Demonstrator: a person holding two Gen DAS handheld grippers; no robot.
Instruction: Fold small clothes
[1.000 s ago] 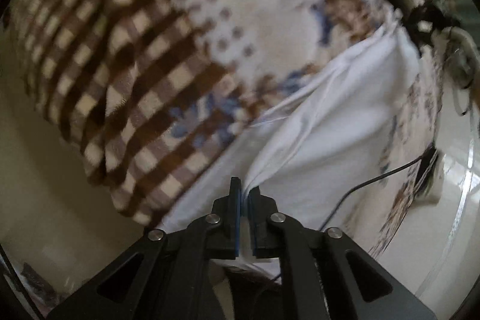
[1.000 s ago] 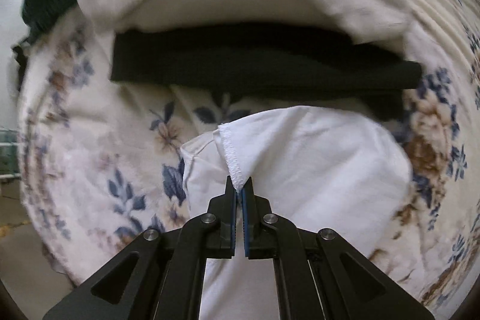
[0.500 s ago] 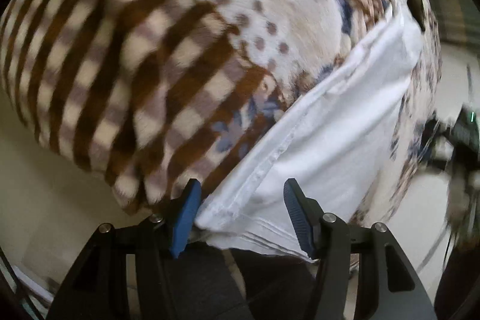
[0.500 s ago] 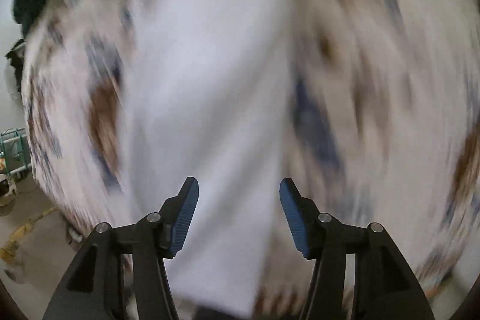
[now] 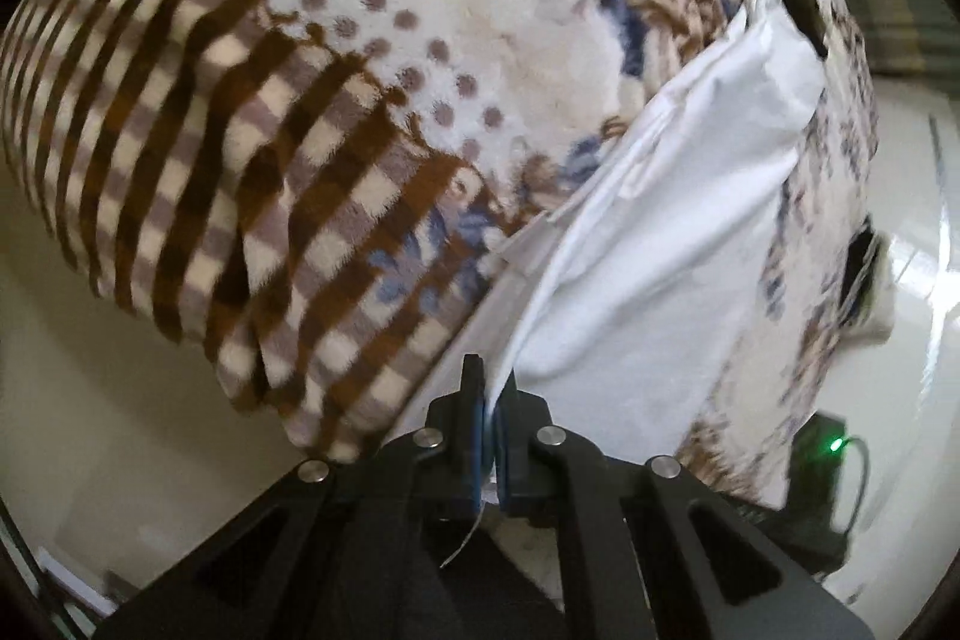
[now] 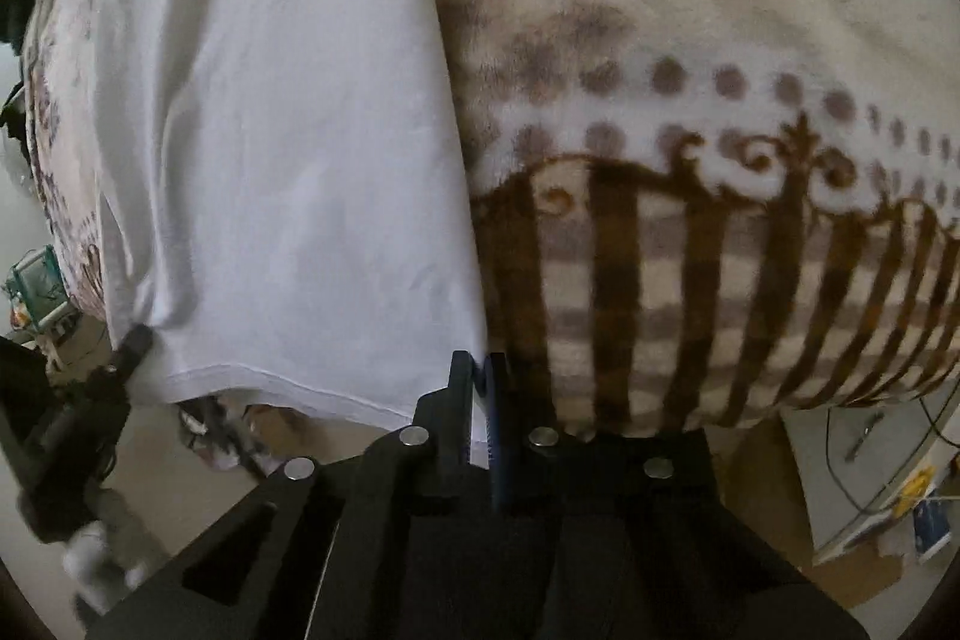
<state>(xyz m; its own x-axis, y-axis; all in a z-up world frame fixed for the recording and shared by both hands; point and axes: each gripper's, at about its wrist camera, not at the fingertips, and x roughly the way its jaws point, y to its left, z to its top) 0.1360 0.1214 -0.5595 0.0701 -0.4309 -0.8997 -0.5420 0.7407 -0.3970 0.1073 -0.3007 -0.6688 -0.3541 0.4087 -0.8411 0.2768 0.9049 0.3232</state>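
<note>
Left wrist view has the left claw [image 5: 492,394] clenched on a hem corner of the white garment [image 5: 654,244], cloth pinched between the blue pads with a loose thread hanging below them. From the claw the garment runs ahead and to the right across a bed, its folded edges bunched along the left side. Left of the claw and ahead of it lies a plush blanket [image 5: 252,148], brown and cream checked with a dotted border and blue and brown flowers; its checked edge hangs over the side of the bed just beside the left finger. Right of the garment the flowered bedding [image 5: 840,196] drops toward a pale floor [image 5: 924,316]. Low on the right, near the claw's body, sits a dark device with a green light [image 5: 831,445].

Right wrist view has the right claw [image 6: 478,370] also clamped on the white garment [image 6: 282,148], at the corner where its side edge meets the stitched hem. The garment spreads ahead and to the left, the hem running left from the claw and hanging past the bed's edge. Directly right of the claw the blanket [image 6: 720,250] hangs with brown bars and a dotted band, touching the garment's edge. At far lower left a dark blurred object [image 6: 72,436] meets the garment's other hem corner; I cannot tell what it is. Lower right shows clutter and cables [image 6: 870,484].
</note>
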